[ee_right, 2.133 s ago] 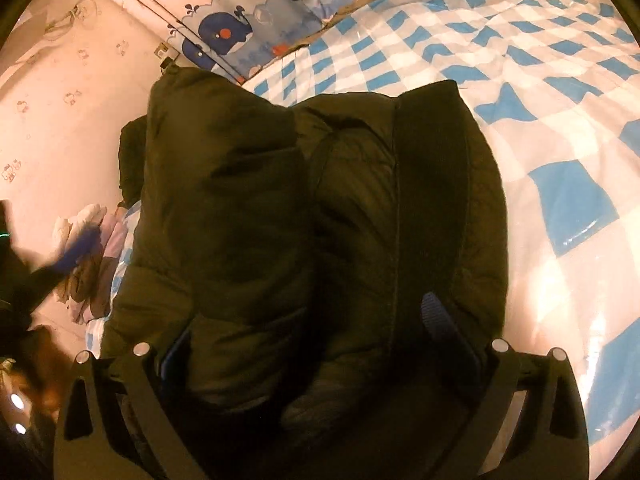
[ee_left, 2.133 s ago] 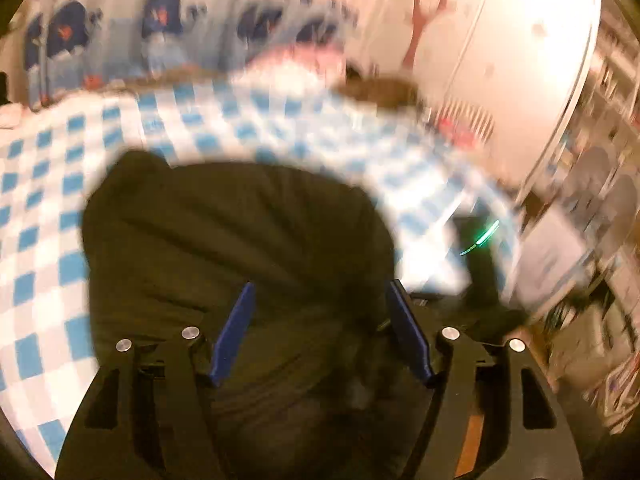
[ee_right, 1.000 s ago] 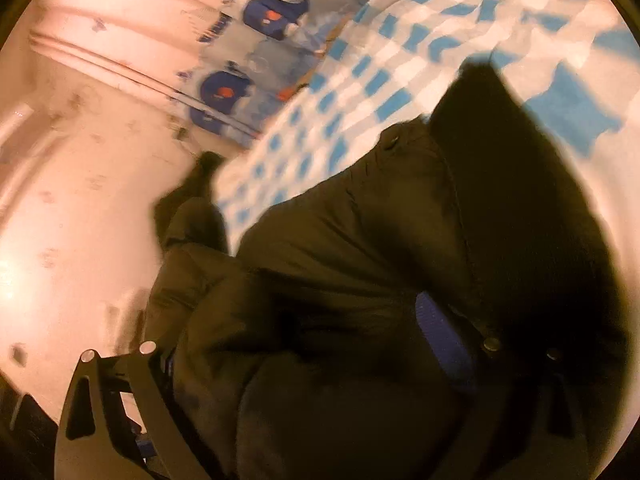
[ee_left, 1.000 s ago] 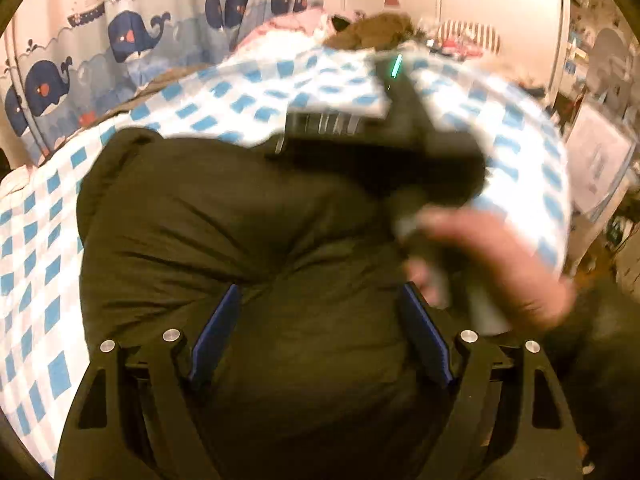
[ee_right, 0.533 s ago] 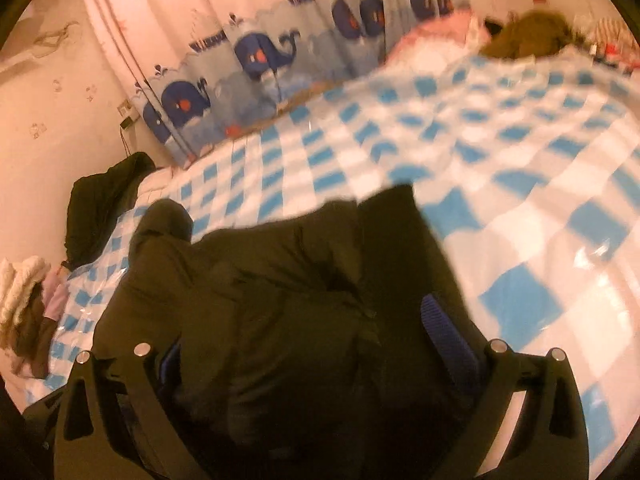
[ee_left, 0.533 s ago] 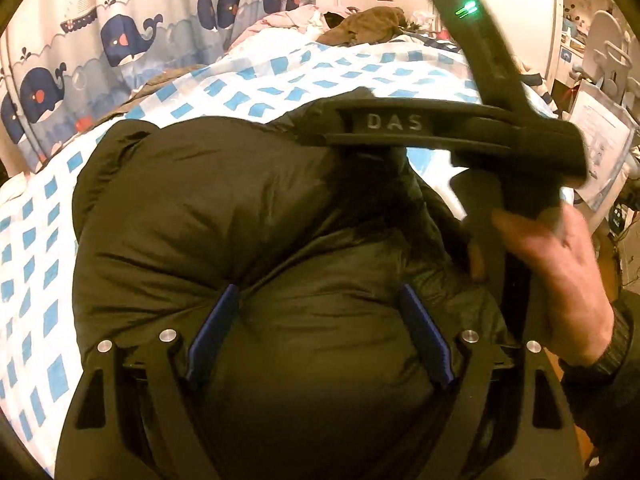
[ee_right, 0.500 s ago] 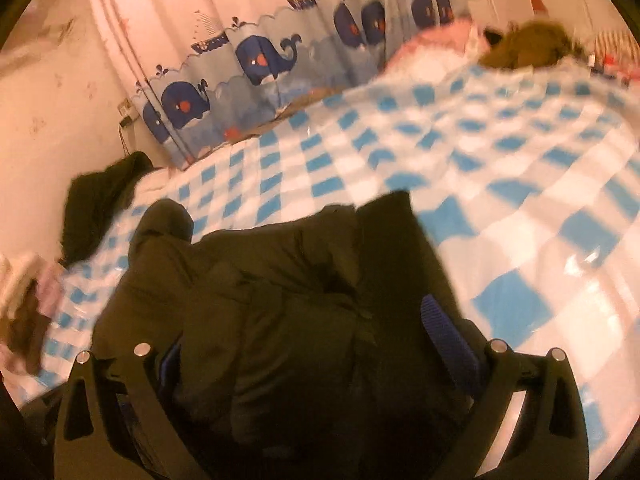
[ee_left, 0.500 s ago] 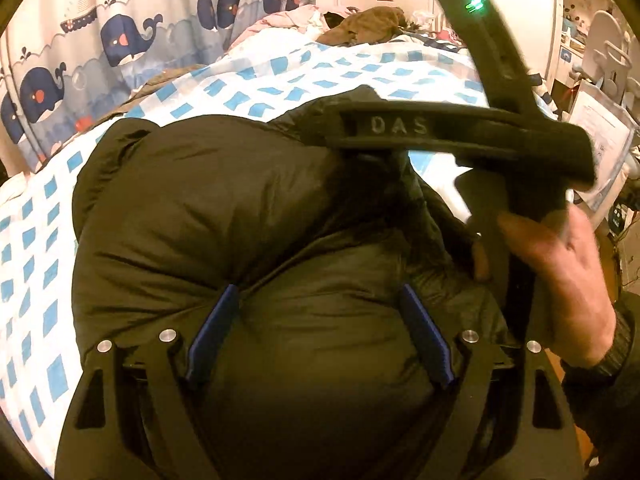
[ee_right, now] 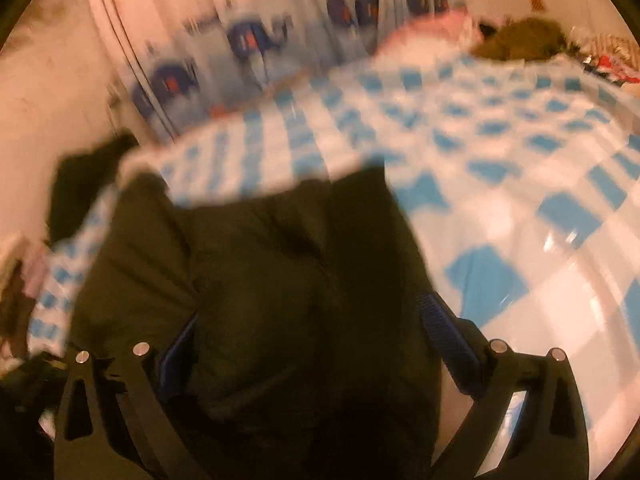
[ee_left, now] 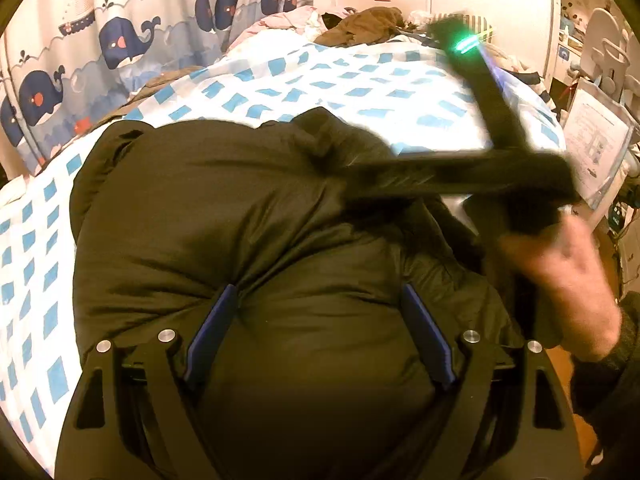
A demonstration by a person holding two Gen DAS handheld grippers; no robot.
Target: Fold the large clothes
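Both tongs are being held wide over a dark puffer jacket (ee_left: 224, 232) that is lying bundled on the bed. At the left tongs (ee_left: 320, 332) the blue-padded fingers (ee_left: 212, 328) are standing far apart with padded cloth bulging up between them; the pads are being met by the swell of the fabric, yet no fold is being pinched. This is judged to be a pressing or steadying hold, so that the springy bulk is being kept down while the other side is being worked.

In their own blurred view, the right tongs (ee_right: 316, 344) are likewise being shown spread, straddling a thick dark roll of the jacket; no closing on it is being shown. In the left view they are being seen as a smeared black bar, gripped by a hand (ee_left: 560, 280) with a dark sleeve.

Quilted, matte, olive-black cloth is being shown, plump with filling and creased into soft ridges. Beneath it a glossy blue-and-white checked bedcover (ee_left: 360, 76) is being stretched. Farther off, a heap of other clothes (ee_left: 360, 24) is lying at the bed's far end, and a whale-print curtain (ee_left: 120, 40) is hanging behind.
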